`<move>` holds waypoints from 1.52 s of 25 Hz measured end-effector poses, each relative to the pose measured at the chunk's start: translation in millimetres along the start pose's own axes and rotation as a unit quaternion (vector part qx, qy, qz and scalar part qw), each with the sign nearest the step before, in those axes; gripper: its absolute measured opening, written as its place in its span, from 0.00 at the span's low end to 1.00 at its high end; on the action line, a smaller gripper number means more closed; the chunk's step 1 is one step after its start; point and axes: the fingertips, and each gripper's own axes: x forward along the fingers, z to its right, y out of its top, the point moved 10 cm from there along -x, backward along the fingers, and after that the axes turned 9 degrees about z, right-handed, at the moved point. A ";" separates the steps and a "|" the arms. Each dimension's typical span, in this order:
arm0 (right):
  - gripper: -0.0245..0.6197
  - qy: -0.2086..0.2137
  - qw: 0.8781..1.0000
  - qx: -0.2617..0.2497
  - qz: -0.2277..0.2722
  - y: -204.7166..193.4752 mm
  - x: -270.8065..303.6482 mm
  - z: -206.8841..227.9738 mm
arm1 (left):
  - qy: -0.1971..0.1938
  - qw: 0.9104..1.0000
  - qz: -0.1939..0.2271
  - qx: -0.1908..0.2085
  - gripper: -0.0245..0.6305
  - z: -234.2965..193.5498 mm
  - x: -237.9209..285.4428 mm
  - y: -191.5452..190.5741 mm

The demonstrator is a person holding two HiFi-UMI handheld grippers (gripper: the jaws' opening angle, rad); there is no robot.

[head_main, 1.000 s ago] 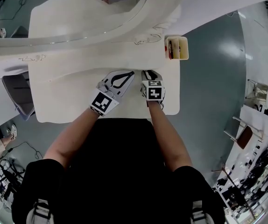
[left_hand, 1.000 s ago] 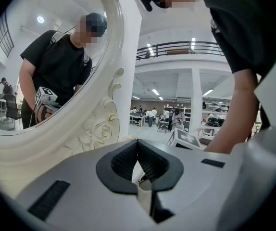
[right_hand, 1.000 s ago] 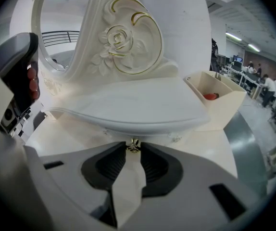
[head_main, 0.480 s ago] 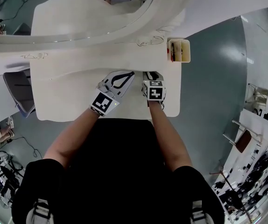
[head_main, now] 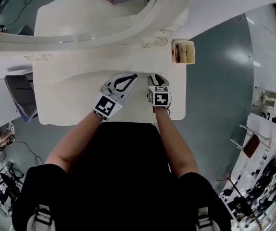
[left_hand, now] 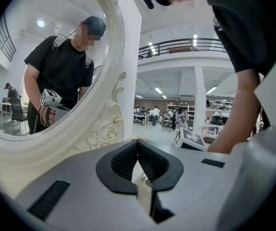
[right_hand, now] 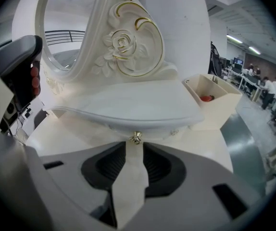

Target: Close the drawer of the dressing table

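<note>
Drawer front (right_hand: 153,130) sits directly ahead of the right gripper (right_hand: 135,146), tucked under the curved white lip of the dressing table. Its small gold knob (right_hand: 136,137) is on the centre line just beyond the right fingertips, not gripped. Right fingers released, with a clear gap between them showing the cream counter (head_main: 70,100) below. Left gripper (left_hand: 138,142) is just beside the right one, on its left. Its fingers are clenched tip to tip on nothing and point toward the carved mirror frame (left_hand: 104,129). Open box (head_main: 183,52) with something red inside stands off to the right of the right fingers. Judgement: the front looks flush with the lip and no gap is visible, so closing appears done or nearly so. At most a final nudge and a withdrawal remain. Against the frame one second back, little differs: the left gripper is where it was, and the right has eased a touch toward the person.
</note>
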 end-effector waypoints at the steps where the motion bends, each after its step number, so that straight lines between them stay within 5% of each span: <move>1: 0.19 -0.001 1.000 0.003 0.003 -1.3 -3.9 -0.6 | 0.001 1.000 0.000 0.000 0.03 0.3 -1.7 1.0; 14: 0.18 0.032 0.993 0.009 0.112 8.3 -84.0 -34.2 | -0.016 1.000 0.003 -0.002 0.03 25.6 -36.9 21.1; 25: 0.13 0.056 0.965 0.007 0.257 45.2 -187.1 -87.5 | -0.052 0.998 0.031 0.021 0.03 56.9 -76.0 65.3; 38: 0.05 0.072 0.930 -0.051 0.356 78.5 -272.1 -113.3 | -0.088 0.993 0.075 0.022 0.03 70.7 -89.6 128.3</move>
